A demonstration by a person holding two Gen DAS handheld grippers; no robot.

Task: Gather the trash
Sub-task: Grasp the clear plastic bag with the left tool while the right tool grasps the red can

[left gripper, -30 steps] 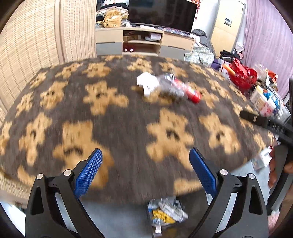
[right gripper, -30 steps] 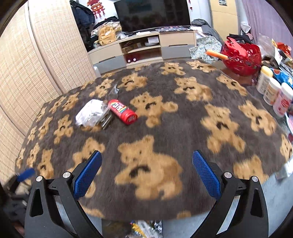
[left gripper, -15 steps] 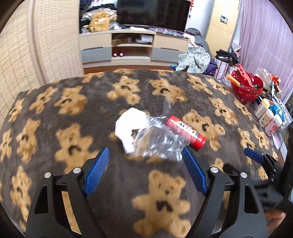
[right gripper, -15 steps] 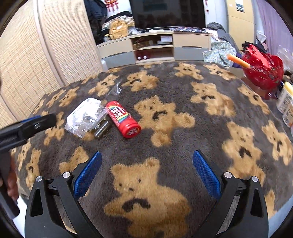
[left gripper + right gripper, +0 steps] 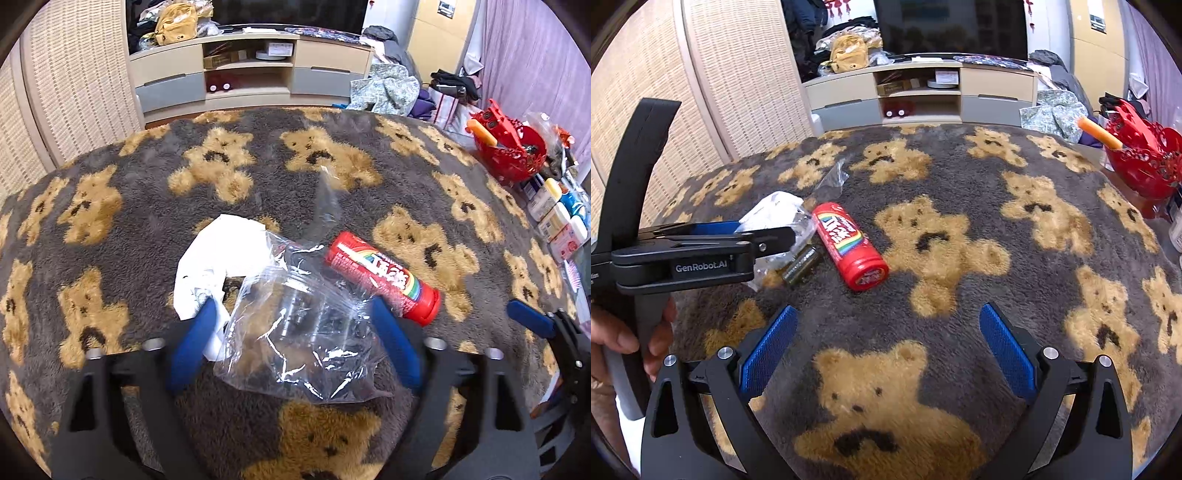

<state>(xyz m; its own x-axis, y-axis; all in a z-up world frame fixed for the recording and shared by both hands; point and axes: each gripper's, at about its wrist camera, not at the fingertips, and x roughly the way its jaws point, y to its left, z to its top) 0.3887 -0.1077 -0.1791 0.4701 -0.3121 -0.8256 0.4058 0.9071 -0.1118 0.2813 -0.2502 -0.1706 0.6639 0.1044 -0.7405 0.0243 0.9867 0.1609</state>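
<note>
At lower centre of the left view, the left hand-held gripper (image 5: pixel 291 343) is closing, jaws apart, around the plastic bag (image 5: pixel 295 332); the red tube (image 5: pixel 384 278) is lying just right.

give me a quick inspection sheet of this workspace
surface: grey fleece blanket with tan bear print, covering the table
job's things: clear plastic bag, white crumpled paper, red tube lying on its side, small dark cylinder
clutter: red basket, bottles at the right edge
grippers: left gripper has been closing, jaws either side of the bag, pads not clearly pressing; right gripper open, empty
cables: nothing seen
surroundings: TV stand, wicker screen
</note>
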